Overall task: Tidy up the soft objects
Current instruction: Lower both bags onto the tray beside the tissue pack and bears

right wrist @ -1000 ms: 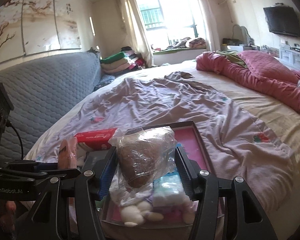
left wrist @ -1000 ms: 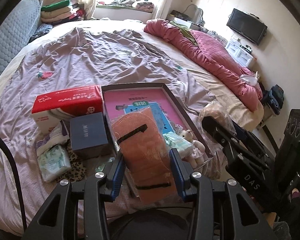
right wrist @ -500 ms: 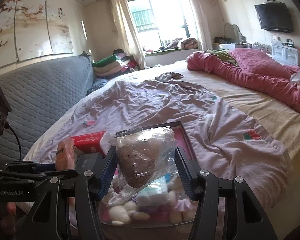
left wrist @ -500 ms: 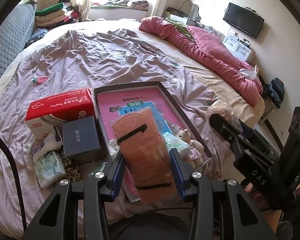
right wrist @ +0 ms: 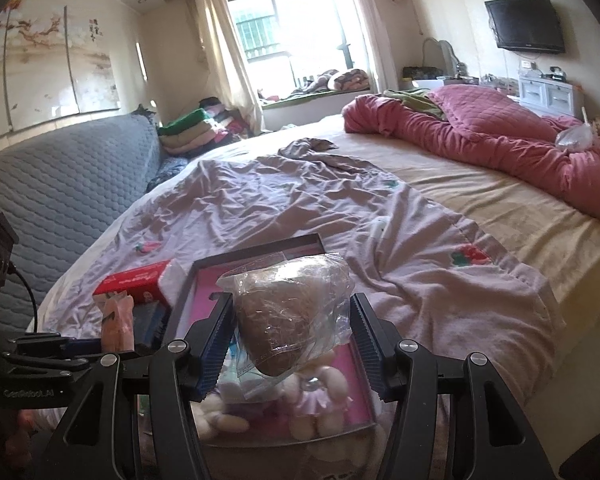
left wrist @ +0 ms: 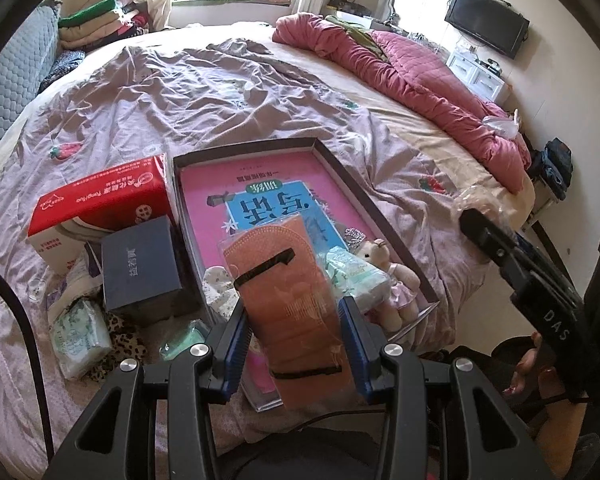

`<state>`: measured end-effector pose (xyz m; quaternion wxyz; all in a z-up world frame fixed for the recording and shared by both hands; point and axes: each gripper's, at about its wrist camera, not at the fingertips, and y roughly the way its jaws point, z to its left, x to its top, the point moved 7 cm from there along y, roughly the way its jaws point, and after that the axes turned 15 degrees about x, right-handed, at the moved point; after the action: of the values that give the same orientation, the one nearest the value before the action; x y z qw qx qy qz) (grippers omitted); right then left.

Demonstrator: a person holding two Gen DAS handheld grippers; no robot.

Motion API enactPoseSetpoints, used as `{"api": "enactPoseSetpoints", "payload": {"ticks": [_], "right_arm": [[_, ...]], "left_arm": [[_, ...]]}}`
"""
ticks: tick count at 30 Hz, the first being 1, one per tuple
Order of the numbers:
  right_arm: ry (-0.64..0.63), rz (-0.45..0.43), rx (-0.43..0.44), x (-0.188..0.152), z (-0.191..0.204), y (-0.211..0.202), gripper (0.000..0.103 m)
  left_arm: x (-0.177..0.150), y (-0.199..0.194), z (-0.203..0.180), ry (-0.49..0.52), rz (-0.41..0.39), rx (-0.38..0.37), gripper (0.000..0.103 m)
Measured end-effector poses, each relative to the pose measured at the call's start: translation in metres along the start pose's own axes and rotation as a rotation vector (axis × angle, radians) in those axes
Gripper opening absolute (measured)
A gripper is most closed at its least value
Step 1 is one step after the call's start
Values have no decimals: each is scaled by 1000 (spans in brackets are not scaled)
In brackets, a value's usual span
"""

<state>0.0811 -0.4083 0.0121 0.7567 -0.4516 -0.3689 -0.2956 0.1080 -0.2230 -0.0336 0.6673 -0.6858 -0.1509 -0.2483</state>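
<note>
Nearest, the left gripper (left wrist: 296, 338) is clamped on an orange packet (left wrist: 290, 300) with black strips, its blue pads pressed to both sides, held over the near end of a shallow dark-rimmed tray (left wrist: 364, 196). The right gripper (right wrist: 292, 344) is clamped on a clear plastic bag holding a brown soft item (right wrist: 286, 320), above the same tray. In the tray's near end lie a small teddy bear (left wrist: 396, 280) against the right rim, a pale green tissue pack (left wrist: 352, 276) beside it, and a spotted white cloth (left wrist: 216, 290); the pink book (left wrist: 260, 192) beneath them is bare toward the far rim. Left of the tray, touching it, stand a dark blue box (left wrist: 140, 268) and a red tissue box (left wrist: 100, 204), with another tissue pack (left wrist: 80, 332) and leopard-print cloth (left wrist: 120, 340) nearer. Beyond the tray the wrinkled lilac sheet (left wrist: 204, 92) lies open and wide. Farther right, a rumpled red quilt (left wrist: 420, 76) runs along the bed's edge; folded clothes (left wrist: 100, 28) are stacked at the far left.
</note>
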Motion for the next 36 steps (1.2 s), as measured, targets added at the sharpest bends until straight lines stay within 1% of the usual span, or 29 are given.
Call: {"api": "enactPoseSetpoints", "payload": {"ticks": [7,13,18,25,28,31,36], "right_arm": [[2,17,-8,-6,-6,6,59],[-27,62,-15,-13,-6,13,59],[-33,110,-7,-21,-11,15,59],[-37,217,25,-46,-10,24,59],[-51,241,26,-54,-8,25,59],[-73,276,38,-63,-4,28,59],[-89,315,28,-74,-4,37,59]], "left_arm": [[-3,13,-2,3,24,-6,44],[-5,21,-2,-1,39,-6,44],[-6,28,1,-5,51,-5,44],[-8,38,1,-4,68,1,44],[-7,42,2,-8,67,1,44],[-5,45,2,-16,59,-5,44],[-2,52,-1,-18,59,-29,44]]}}
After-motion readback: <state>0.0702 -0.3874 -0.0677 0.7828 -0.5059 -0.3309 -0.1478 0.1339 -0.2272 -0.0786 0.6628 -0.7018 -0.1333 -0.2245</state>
